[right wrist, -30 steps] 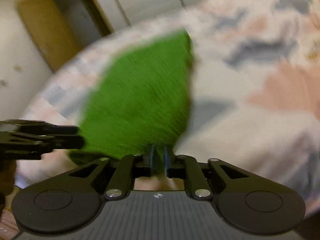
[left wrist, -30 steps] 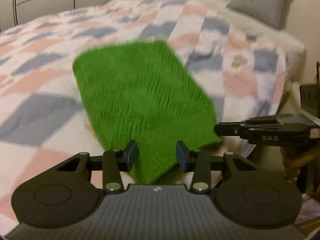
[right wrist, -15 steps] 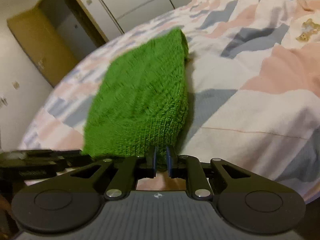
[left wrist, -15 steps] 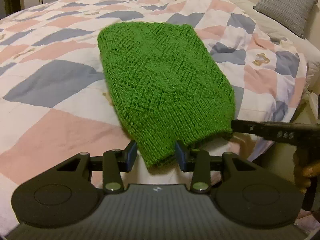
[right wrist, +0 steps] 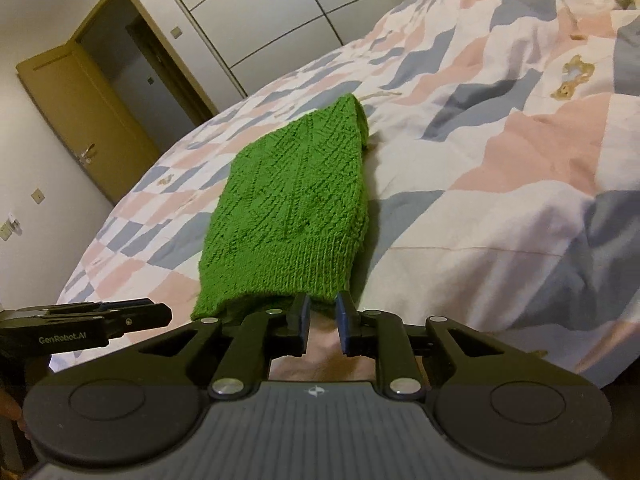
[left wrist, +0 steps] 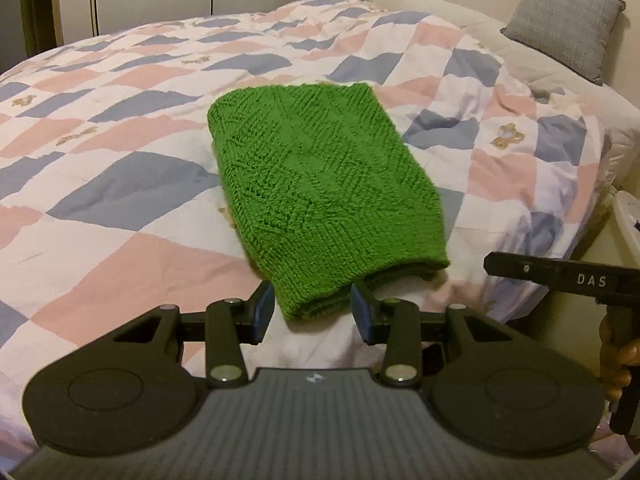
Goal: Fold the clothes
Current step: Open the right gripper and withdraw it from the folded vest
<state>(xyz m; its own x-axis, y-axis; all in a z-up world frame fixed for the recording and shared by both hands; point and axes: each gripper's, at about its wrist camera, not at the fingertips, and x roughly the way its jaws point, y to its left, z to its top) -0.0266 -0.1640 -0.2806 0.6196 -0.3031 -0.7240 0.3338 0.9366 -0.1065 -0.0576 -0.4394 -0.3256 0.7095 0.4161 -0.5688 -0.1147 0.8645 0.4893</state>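
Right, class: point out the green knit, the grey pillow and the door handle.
Green knit (left wrist: 320, 184): left wrist view, middle of its top face.
Grey pillow (left wrist: 560, 20): left wrist view, centre of its front.
Door handle (right wrist: 89, 152): right wrist view, on the lever.

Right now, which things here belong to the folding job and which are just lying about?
Job:
- green knit, folded on the quilt
- left tool, open
- right tool, open

Lying about:
- grey pillow
- door
- wardrobe

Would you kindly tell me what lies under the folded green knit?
The green knit rests on the patchwork quilt. Its open near edge shows a lower green layer; anything else beneath is covered.
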